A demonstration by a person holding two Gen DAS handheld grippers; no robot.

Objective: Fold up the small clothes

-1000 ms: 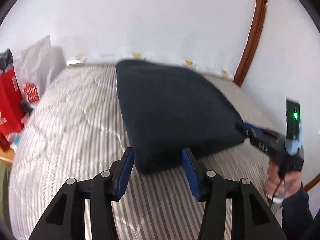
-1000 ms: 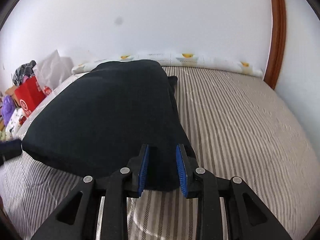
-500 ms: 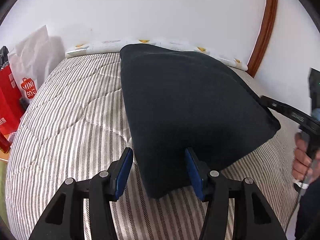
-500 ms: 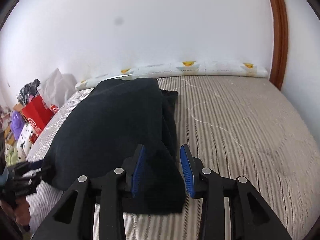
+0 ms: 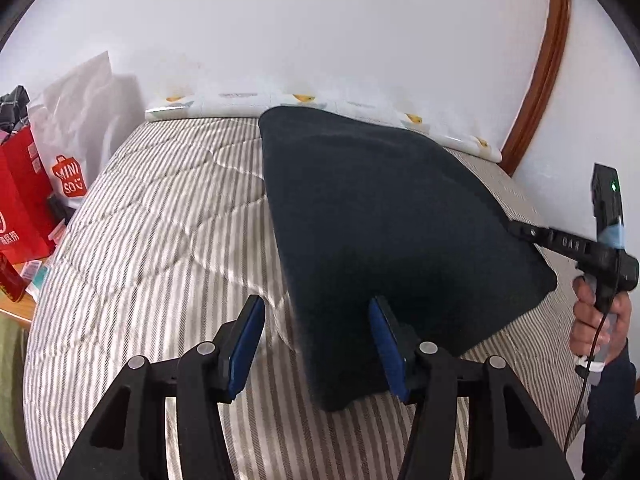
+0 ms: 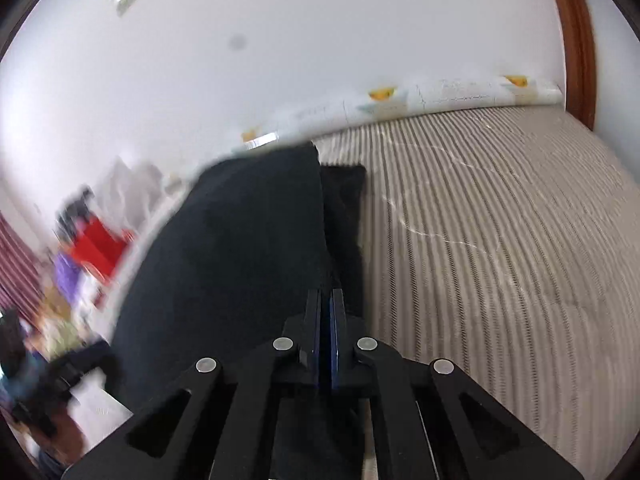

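The red bags [image 6: 96, 248] in the right wrist view are motion-blurred — their print unreadable.

Striped quilted bedcover [image 5: 160, 248]; red bag [image 5: 22, 200], white MINISO bag [image 5: 80, 120] at left; white wall [image 5: 320, 32]

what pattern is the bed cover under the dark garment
Thin grey and cream stripes with quilted stitching on the bed cover; it shows best in the left wrist view.

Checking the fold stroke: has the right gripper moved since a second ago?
Yes. In the left wrist view, the right gripper now meets the dark garment higher up, nearer the brown door frame. Its jaws have gone from parted to shut.
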